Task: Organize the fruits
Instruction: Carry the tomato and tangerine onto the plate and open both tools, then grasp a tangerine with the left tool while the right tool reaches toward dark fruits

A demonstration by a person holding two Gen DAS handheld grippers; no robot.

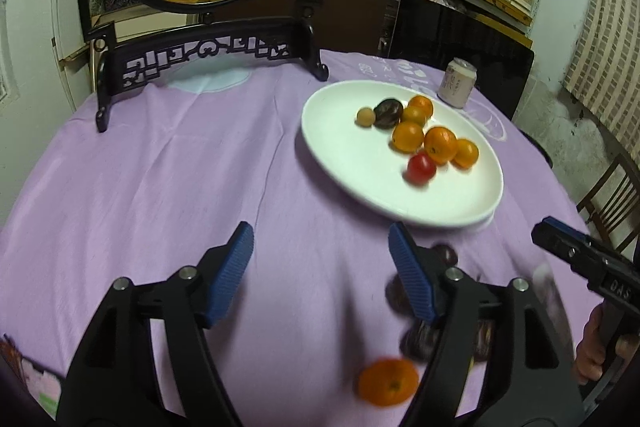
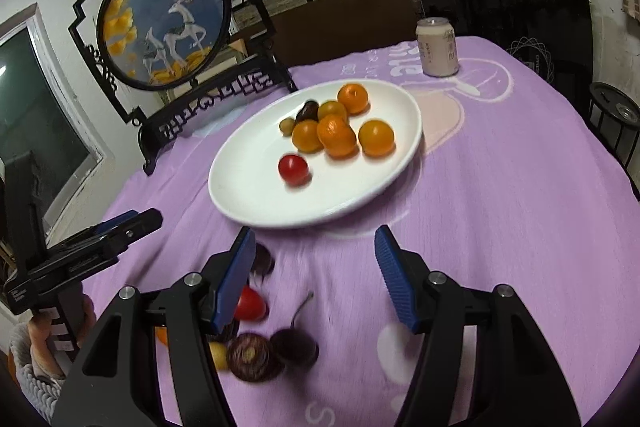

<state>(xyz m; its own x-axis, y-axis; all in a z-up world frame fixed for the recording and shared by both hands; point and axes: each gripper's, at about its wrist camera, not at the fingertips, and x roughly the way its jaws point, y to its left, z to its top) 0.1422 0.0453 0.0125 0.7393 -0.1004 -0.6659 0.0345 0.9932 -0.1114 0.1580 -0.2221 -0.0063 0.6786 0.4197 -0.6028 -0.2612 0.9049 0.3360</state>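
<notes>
Both pairs of jaws stand apart with nothing between them. Nearest the left gripper (image 1: 320, 267), an orange (image 1: 387, 381) lies loose on the cloth (image 1: 160, 167), just below and inside its right jaw, with blurred dark fruit half hidden behind that jaw. In the right wrist view the right gripper (image 2: 316, 279) has the loose pile crowded against its left jaw: a red tomato (image 2: 250, 303) touching the pad's inner side, a stemmed cherry (image 2: 295, 345) and a dark round fruit (image 2: 250, 357) below it, a yellow one (image 2: 218, 355) partly hidden, and another dark fruit (image 2: 264, 261) just beyond the jaw tip. That makes at least five small loose fruits plus the one orange; the blur and the jaws prevent a surer count. The main risk, I judge, is that these round fruits roll: a jaw closing off-centre would nudge one away rather than grip it, and soft ones could be squashed. The grippers are also near each other over the same pile and could collide. Beyond both jaw tips sits the plate (image 2: 240, 195), holding five oranges, one red tomato (image 2: 293, 169), one dark fruit and one small pale one; anything dropped there could knock the tomato toward the rim. Farthest are one can (image 2: 437, 47) and one framed screen (image 2: 164, 23).
</notes>
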